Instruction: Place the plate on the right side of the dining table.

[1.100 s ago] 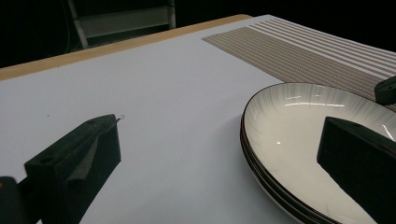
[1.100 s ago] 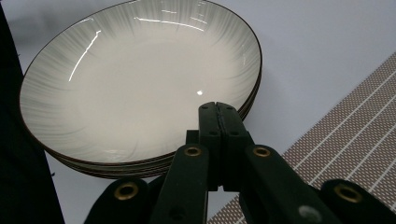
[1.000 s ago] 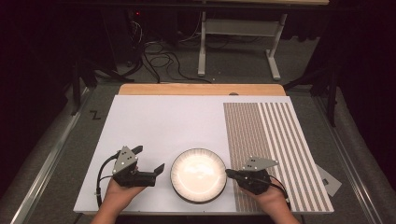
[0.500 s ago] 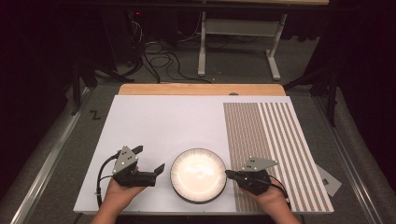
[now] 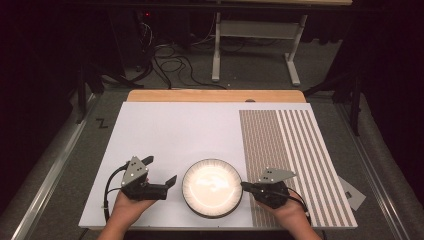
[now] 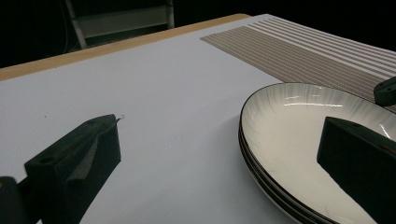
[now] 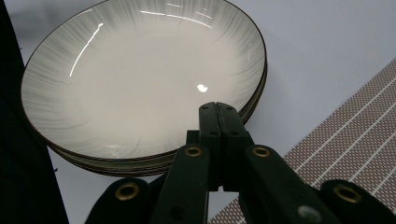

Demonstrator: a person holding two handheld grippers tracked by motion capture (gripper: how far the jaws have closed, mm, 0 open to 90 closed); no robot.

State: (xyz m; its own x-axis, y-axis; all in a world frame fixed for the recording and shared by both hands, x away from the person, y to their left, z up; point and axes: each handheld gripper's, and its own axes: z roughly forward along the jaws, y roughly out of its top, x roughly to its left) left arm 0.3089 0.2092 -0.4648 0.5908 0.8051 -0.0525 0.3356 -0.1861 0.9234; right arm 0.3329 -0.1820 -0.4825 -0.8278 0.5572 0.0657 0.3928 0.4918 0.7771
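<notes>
A: Fingers? High view first.
B: Left gripper (image 5: 170,181) w/ fingers spread wide, just left of the plates (image 5: 212,187). Right gripper (image 5: 245,186) w/ fingers clenched, tip touching the plates' right rim.
A: Left gripper view?
B: Fingers (image 6: 79,158) gaping; plates (image 6: 299,135) stacked, sitting on white surface (image 6: 154,93).
A: Right gripper view?
B: Fingers (image 7: 218,130) pressing together, empty, over the rim.

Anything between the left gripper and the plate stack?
Nothing visible. In the high view the left gripper sits just left of the plate stack, jaws open, with bare white table between them. The left gripper view shows one jaw already in front of the plates. The right gripper, shut, is at the opposite rim.
</notes>
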